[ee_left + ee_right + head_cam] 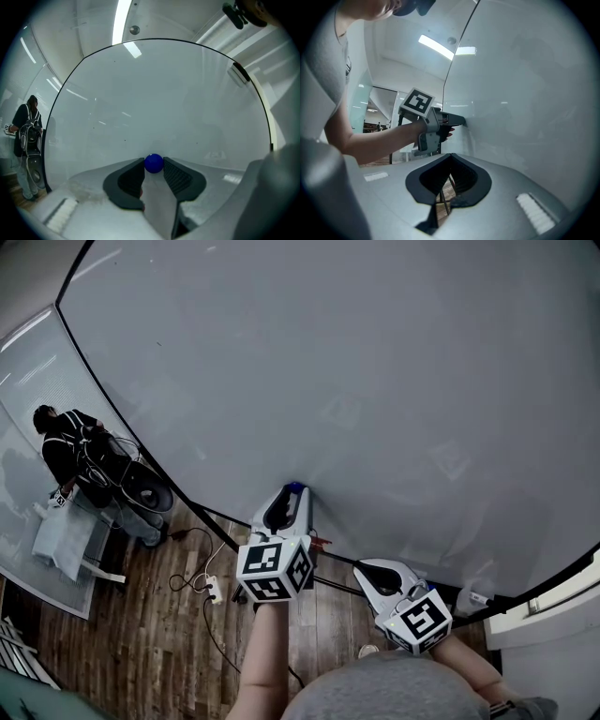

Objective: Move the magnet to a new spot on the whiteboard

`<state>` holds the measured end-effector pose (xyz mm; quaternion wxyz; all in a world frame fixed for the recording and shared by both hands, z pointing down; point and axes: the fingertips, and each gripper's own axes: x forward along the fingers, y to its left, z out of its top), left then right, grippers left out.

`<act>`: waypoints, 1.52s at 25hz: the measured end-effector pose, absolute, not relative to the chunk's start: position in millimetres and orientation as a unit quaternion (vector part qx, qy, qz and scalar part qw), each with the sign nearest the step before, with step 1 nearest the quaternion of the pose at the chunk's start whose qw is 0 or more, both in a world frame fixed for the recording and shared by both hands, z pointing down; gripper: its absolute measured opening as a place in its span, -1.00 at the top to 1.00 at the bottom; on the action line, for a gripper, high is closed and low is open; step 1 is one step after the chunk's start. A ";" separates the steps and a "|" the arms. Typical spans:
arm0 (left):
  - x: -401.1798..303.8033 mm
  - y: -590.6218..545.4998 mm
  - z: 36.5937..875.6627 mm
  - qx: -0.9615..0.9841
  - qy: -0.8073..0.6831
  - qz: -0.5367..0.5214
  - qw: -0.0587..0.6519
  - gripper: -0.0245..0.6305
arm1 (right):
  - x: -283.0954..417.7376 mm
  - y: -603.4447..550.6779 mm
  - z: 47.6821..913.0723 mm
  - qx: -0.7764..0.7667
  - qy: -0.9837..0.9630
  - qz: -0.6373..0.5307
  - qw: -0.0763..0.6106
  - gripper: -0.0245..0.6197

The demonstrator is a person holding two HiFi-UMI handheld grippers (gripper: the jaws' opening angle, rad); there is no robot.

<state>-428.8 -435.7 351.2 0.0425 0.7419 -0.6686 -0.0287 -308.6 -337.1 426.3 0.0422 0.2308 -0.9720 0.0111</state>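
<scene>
**Two grippers at the whiteboard, one clamped on a blue magnet**

Both handheld tools are raised before a broad, pale whiteboard [356, 362] with a thin dark frame. The left gripper [293, 491] points at the board's lower part, near 6 o'clock in the head view. Its jaws are drawn in on the small round blue magnet [153, 163], which is pinched between the ribbed black pads [176, 174] at their very tips, right against the board. The right gripper [451, 157] hangs at about 5 o'clock from the left one, a little back from the surface, its tips brought together with nothing between them. The board is bare save for a few tiny specks and soft reflections of a ceiling light strip [123, 18]. Below lies a dark wood-plank floor [141, 615], where a white power strip [214, 589] trails a cable. At 9 o'clock a person in dark clothing [70, 451] stands beside a glass partition [28, 362]
</scene>
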 end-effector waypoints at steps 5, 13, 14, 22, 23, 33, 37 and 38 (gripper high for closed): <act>-429.9 -435.5 351.6 0.742 -0.669 -0.024 0.038 0.48 | -315.7 -332.9 428.0 0.221 -0.974 0.012 0.050 0.93; -429.8 -409.2 350.0 0.728 -0.684 -0.034 0.041 0.48 | -306.9 -324.1 425.3 0.229 -0.972 0.018 0.046 0.93; -430.0 -403.6 352.6 0.725 -0.686 -0.033 0.043 0.48 | -304.8 -323.1 426.3 0.232 -0.972 0.019 0.047 0.93; -429.2 -343.6 381.0 0.698 -0.712 -0.039 0.064 0.55 | -287.8 -300.2 431.6 0.246 -0.968 0.023 0.046 0.93; -428.7 -335.1 386.8 0.695 -0.715 -0.039 0.068 0.56 | -286.5 -296.1 432.6 0.247 -0.968 0.025 0.045 0.93; -394.4 -246.8 416.1 0.687 -0.721 -0.032 0.088 0.82 | -260.3 -240.3 431.1 0.256 -0.965 0.031 0.043 0.93; -377.3 -206.7 428.3 0.684 -0.722 -0.033 0.101 0.91 | -245.6 -213.0 431.4 0.261 -0.964 0.033 0.046 0.93; -373.6 -196.0 430.3 0.682 -0.723 -0.034 0.104 0.91 | -241.7 -204.4 431.3 0.262 -0.964 0.034 0.045 0.93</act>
